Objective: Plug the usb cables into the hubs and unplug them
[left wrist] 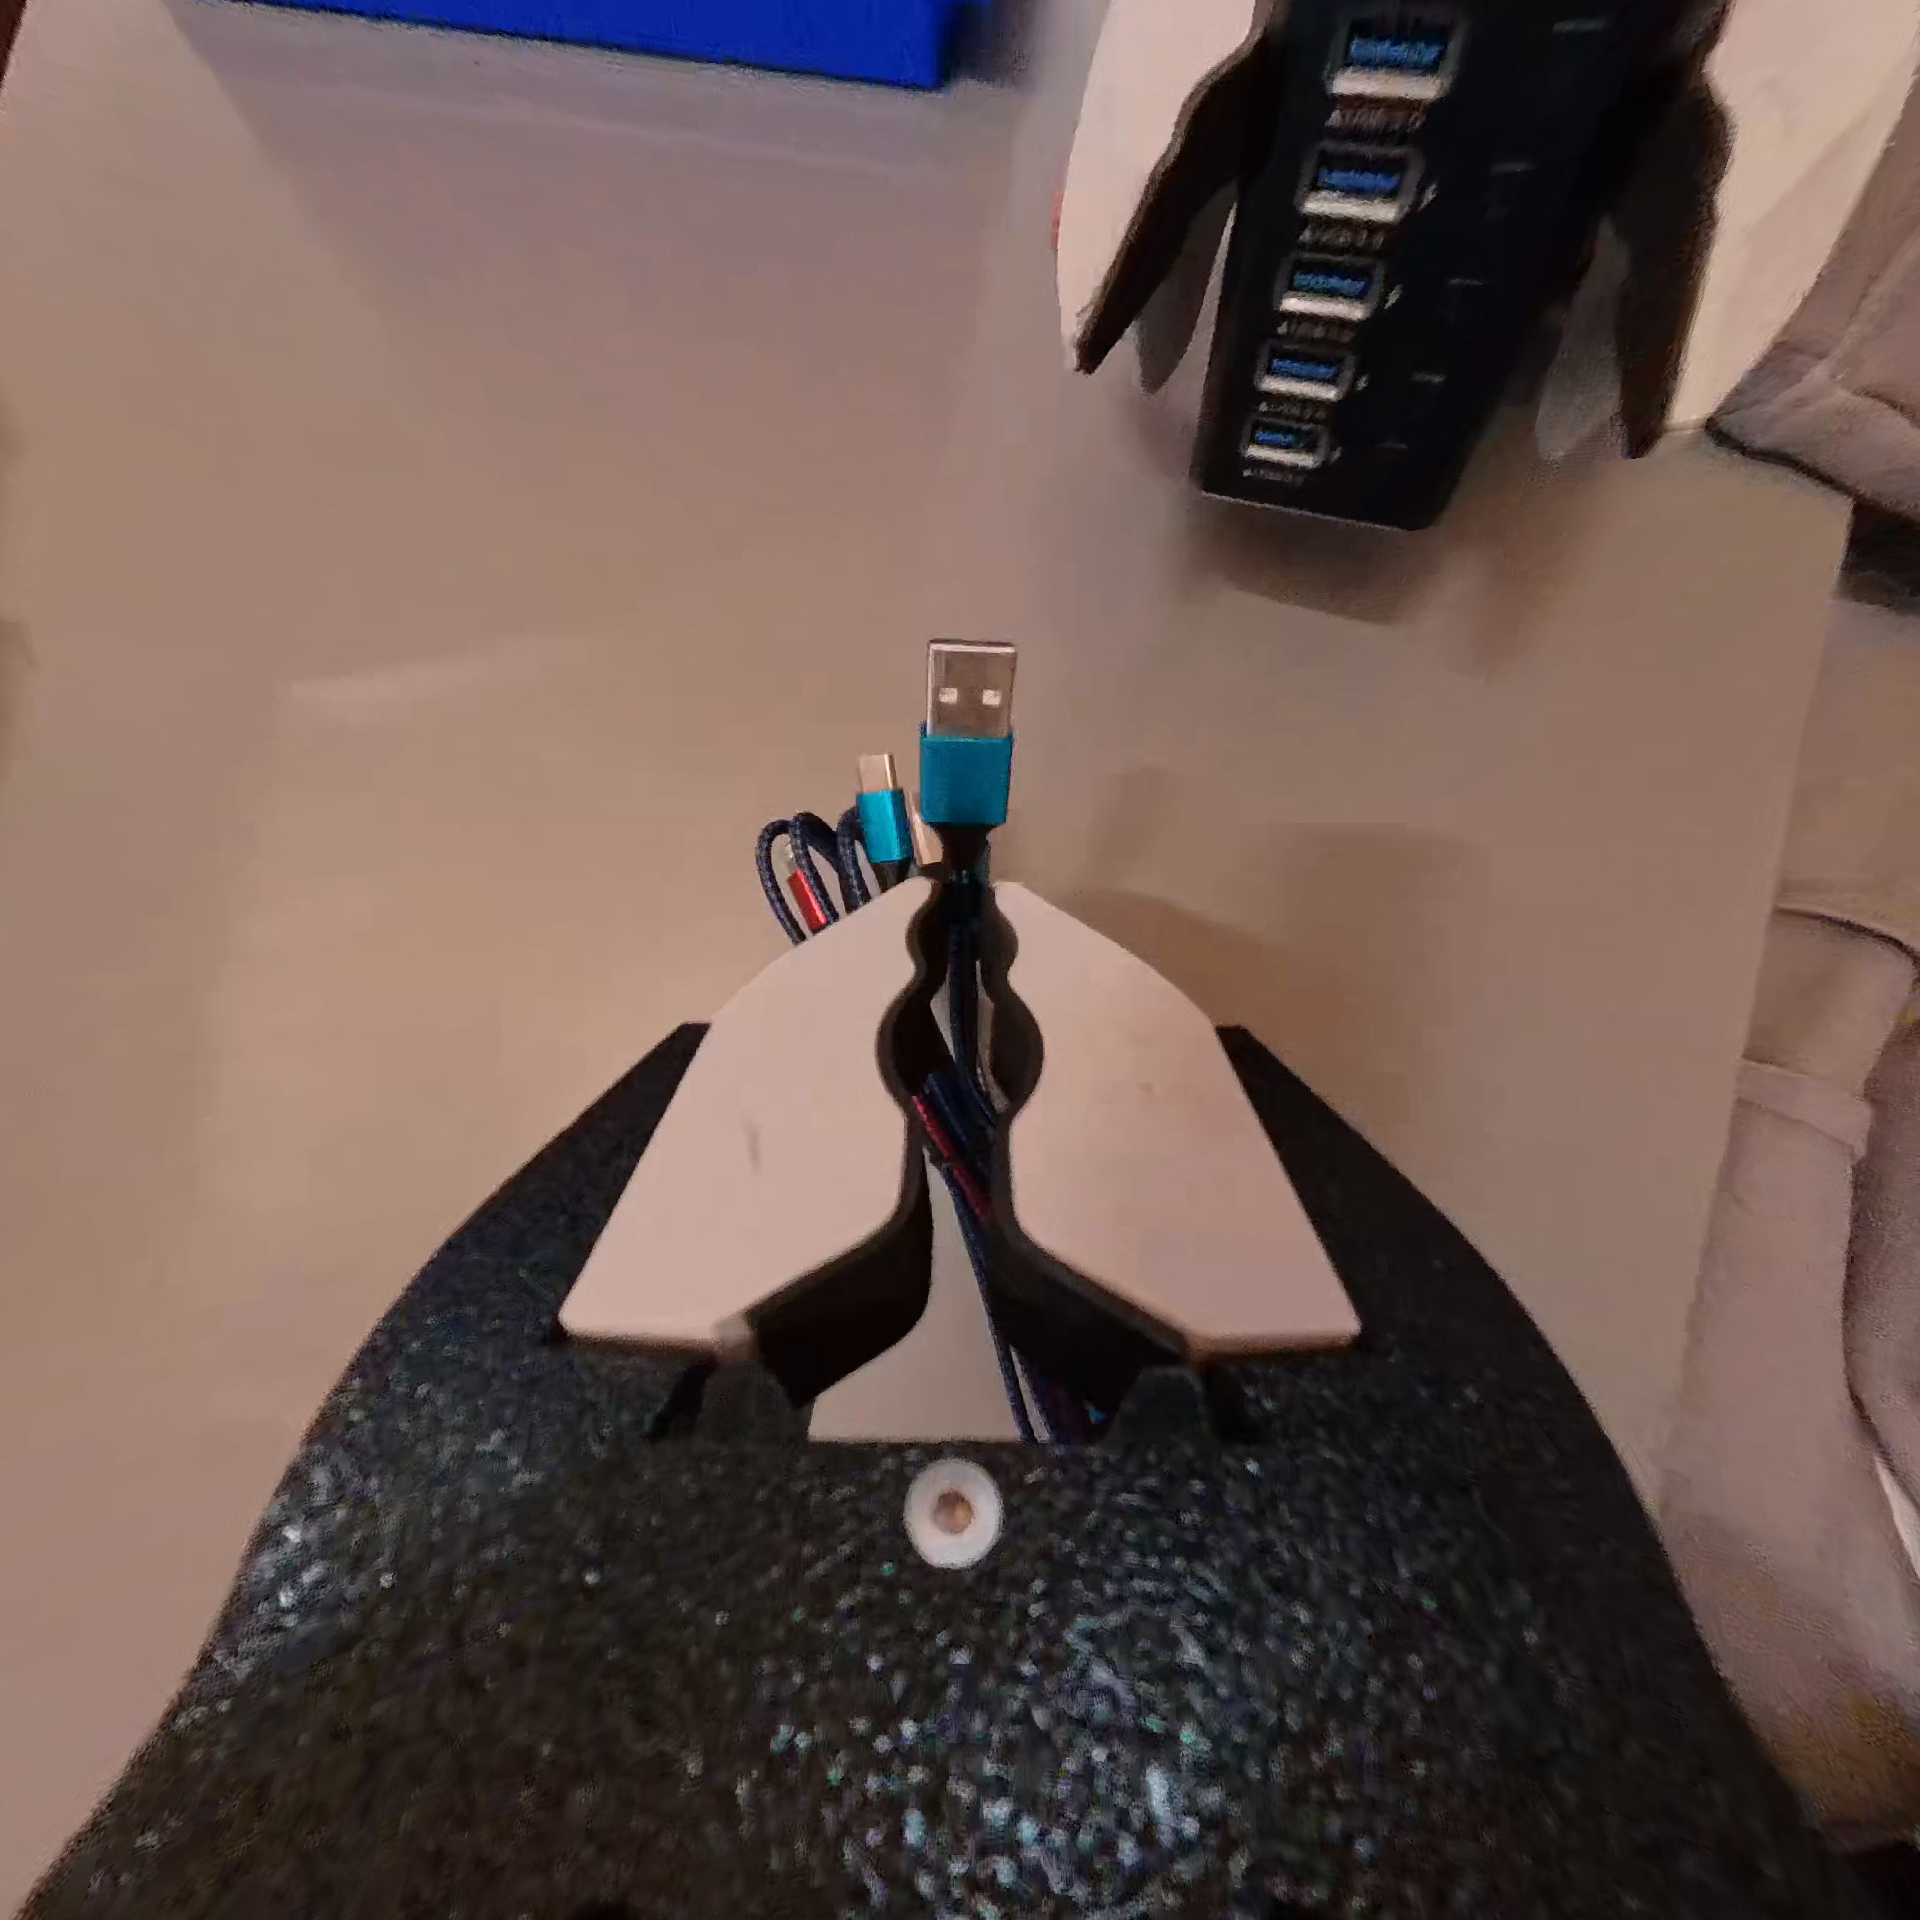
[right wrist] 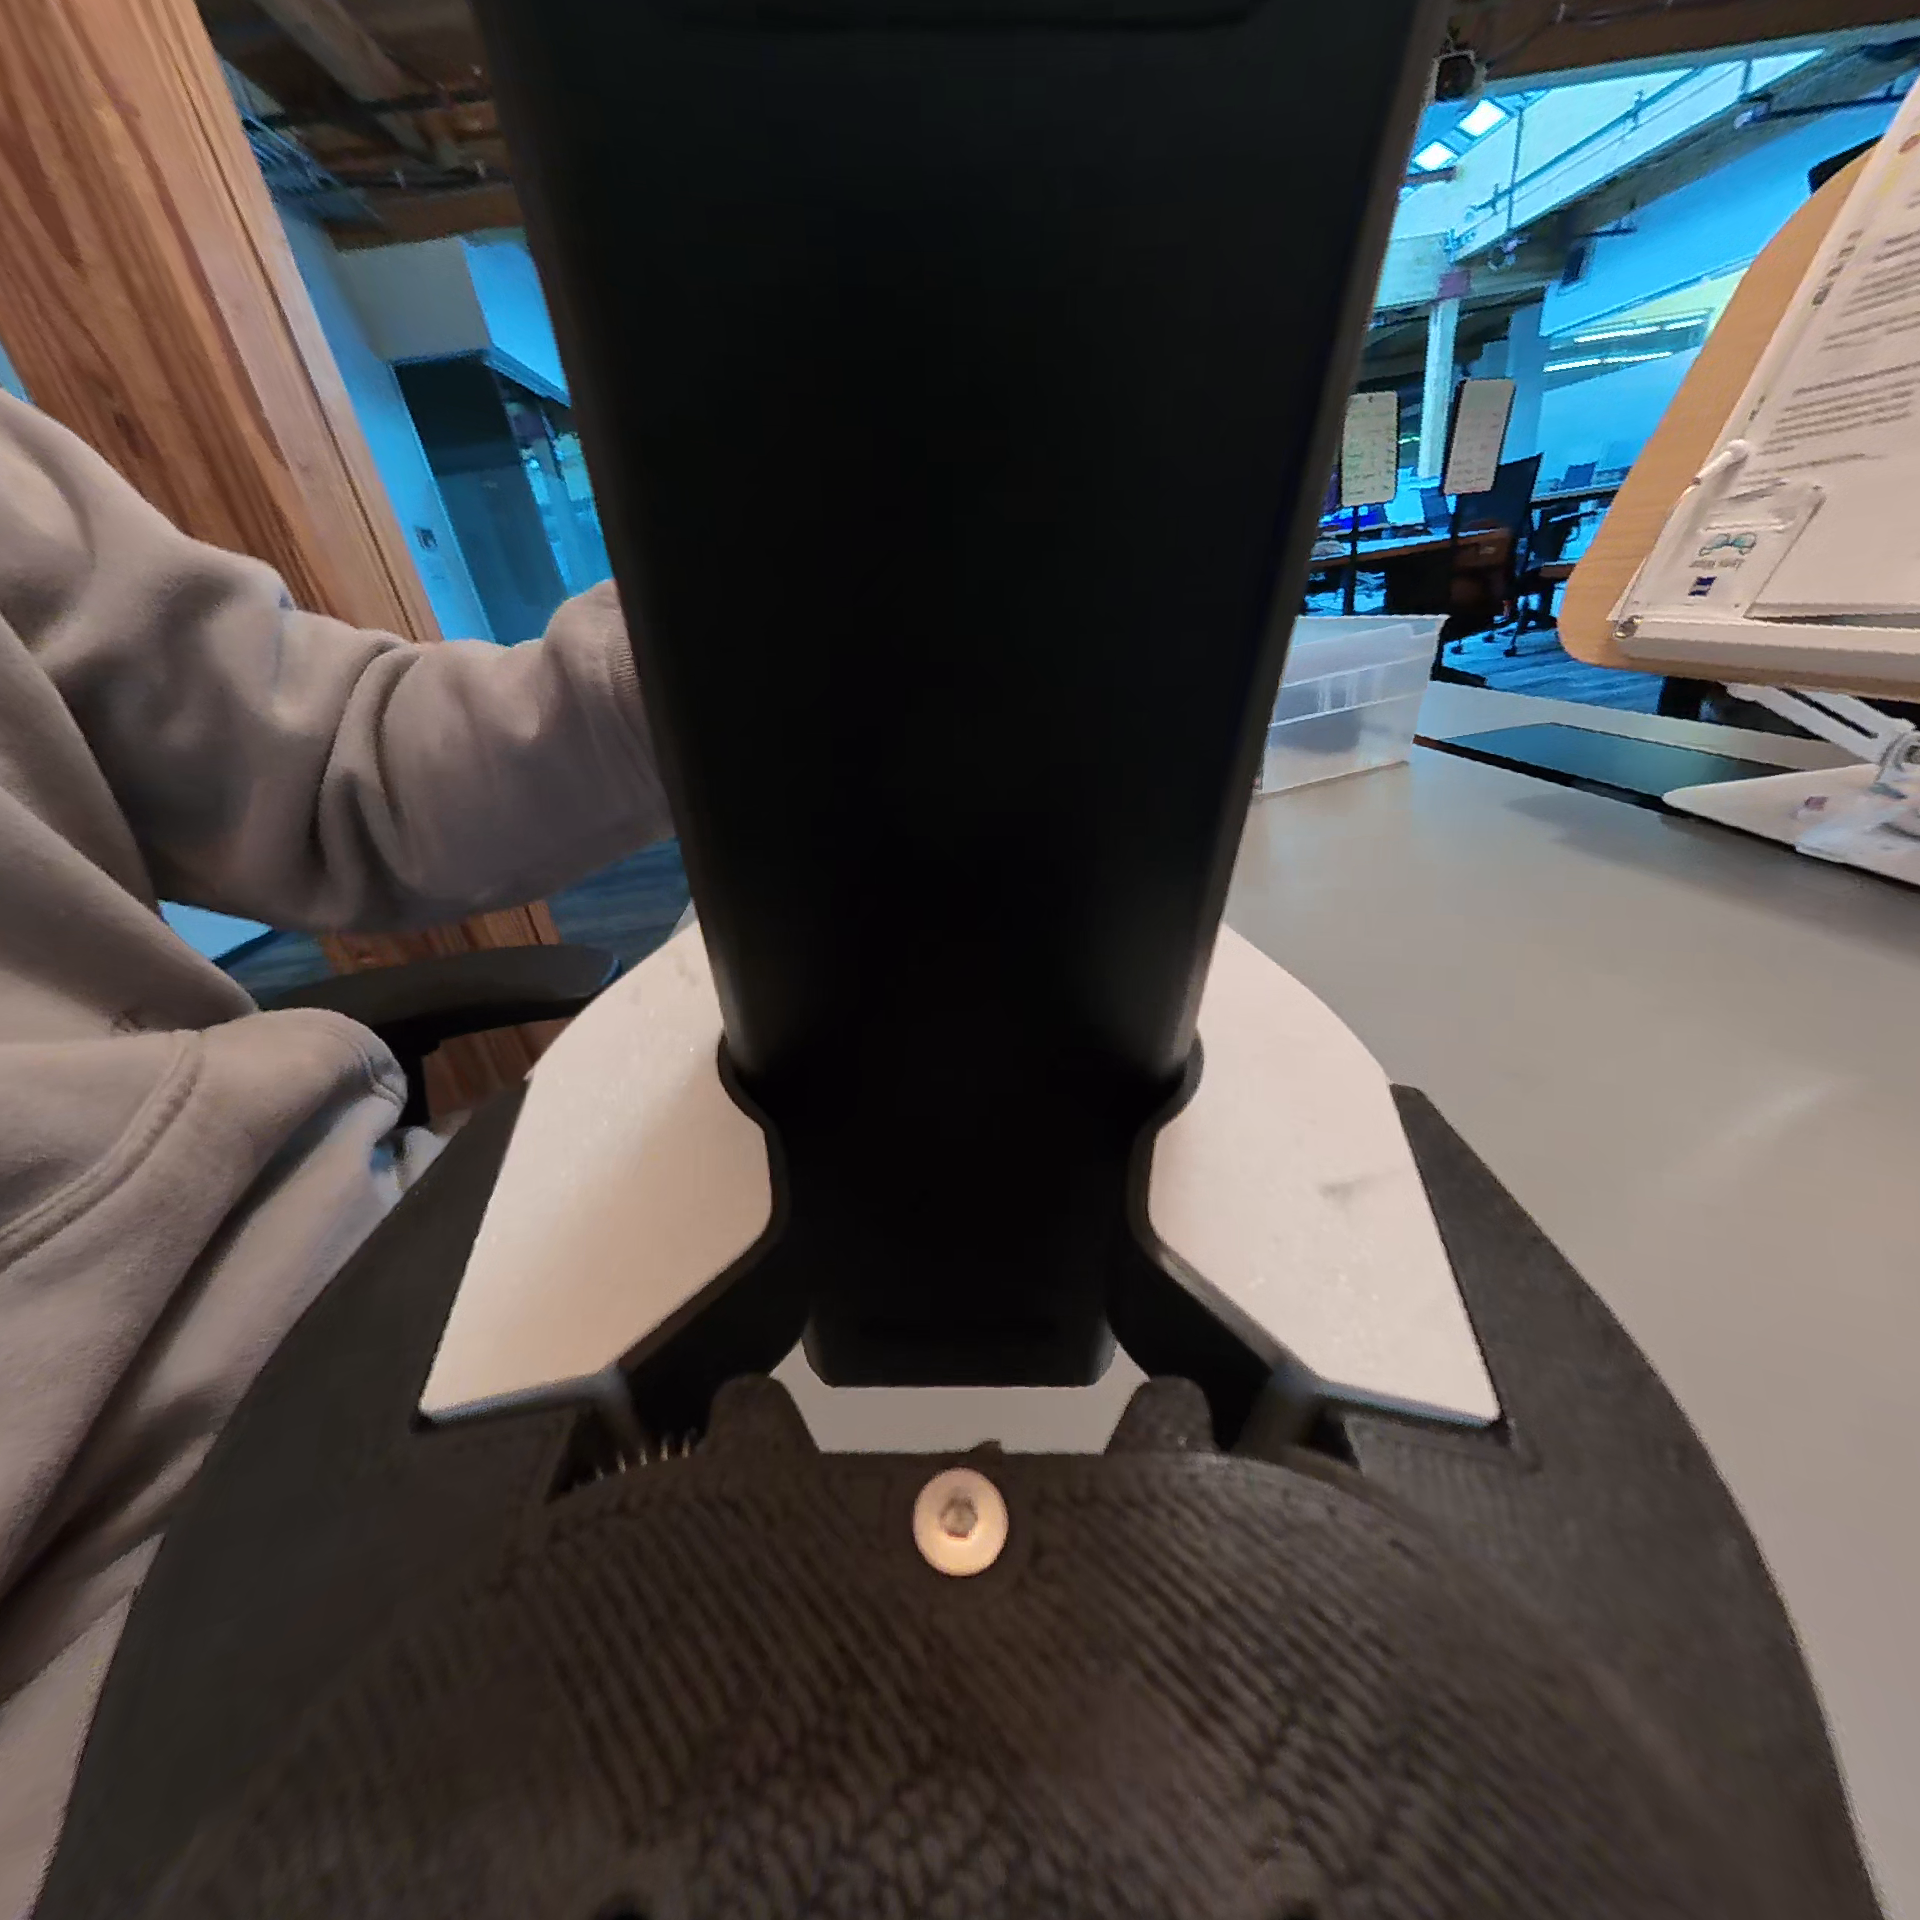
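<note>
In the left wrist view my left gripper (left wrist: 961, 894) is shut on a dark braided cable just behind its teal USB-A plug (left wrist: 968, 732), which points forward above the table. Smaller teal and red plugs (left wrist: 883, 821) of the same cable hang at the left of the fingertips. A black USB hub (left wrist: 1340, 260) with several blue ports shows at the upper right, held by the other gripper's fingers (left wrist: 1153, 270). In the right wrist view my right gripper (right wrist: 961, 1070) is shut on that black hub (right wrist: 956, 520), which fills the middle of the view.
A blue box (left wrist: 623, 31) lies at the table's far edge. A person's grey sleeve (right wrist: 208, 779) is at the left, and also shows at the right of the left wrist view (left wrist: 1849, 935). A document stand (right wrist: 1766, 468) and a clear bin (right wrist: 1351, 696) stand on the grey table (right wrist: 1558, 987).
</note>
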Demonstrator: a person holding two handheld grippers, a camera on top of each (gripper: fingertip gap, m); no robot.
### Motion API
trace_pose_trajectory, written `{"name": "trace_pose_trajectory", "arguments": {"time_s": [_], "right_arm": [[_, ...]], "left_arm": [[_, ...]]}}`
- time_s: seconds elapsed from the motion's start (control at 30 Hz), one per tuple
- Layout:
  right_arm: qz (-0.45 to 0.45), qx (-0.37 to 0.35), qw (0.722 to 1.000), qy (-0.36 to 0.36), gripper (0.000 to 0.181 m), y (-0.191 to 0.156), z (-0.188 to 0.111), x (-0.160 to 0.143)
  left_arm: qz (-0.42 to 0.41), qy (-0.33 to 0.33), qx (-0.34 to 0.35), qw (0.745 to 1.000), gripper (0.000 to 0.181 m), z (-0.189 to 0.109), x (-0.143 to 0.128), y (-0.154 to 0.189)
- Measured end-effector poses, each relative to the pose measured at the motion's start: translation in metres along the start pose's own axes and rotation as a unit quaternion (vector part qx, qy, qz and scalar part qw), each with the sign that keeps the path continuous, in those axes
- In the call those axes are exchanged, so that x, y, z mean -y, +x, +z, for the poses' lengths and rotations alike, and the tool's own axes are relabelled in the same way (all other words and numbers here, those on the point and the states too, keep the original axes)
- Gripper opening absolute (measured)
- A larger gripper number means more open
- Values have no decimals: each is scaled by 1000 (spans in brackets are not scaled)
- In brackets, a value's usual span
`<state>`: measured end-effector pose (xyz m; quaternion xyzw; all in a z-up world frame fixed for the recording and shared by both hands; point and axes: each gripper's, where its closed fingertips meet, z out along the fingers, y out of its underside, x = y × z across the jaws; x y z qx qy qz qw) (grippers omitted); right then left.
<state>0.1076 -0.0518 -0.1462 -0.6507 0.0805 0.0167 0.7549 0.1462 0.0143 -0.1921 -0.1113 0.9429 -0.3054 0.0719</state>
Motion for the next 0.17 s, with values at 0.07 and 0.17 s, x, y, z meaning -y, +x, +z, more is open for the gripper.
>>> {"name": "trace_pose_trajectory", "arguments": {"time_s": [0.07,0.17], "right_arm": [[-3,-1,1000,0,73,0,0,0],[-5,-2,1000,4,73,-1,-1,1]], "left_arm": [[5,1,23,1000,5,14,-3,-9],[-7,27,15,999,5,31,-6,-11]]}}
